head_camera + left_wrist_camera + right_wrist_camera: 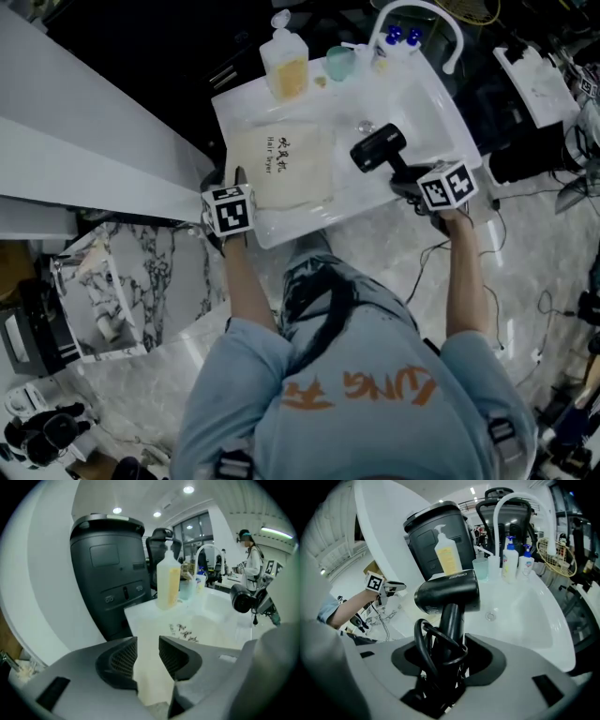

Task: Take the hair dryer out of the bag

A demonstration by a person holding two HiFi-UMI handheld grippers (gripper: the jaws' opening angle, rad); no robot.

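Both right gripper [450,656] jaws clamp cord-obscured hair dryer [447,592] handle; left gripper [147,653] jaws apart, maybe touching bag [281,173].

Bag [292,173]: black print on the pale face, "Hair Dryer" in Latin script, with a short line of Chinese characters beside it, too small to read surely. Hair dryer [449,592]: a short line of white print along the barrel's top edge, illegible. Shirt [375,394]: large orange lettering across the back, upside down and creased, not surely legible. Pump bottle [448,555]: yellow label, print unreadable.
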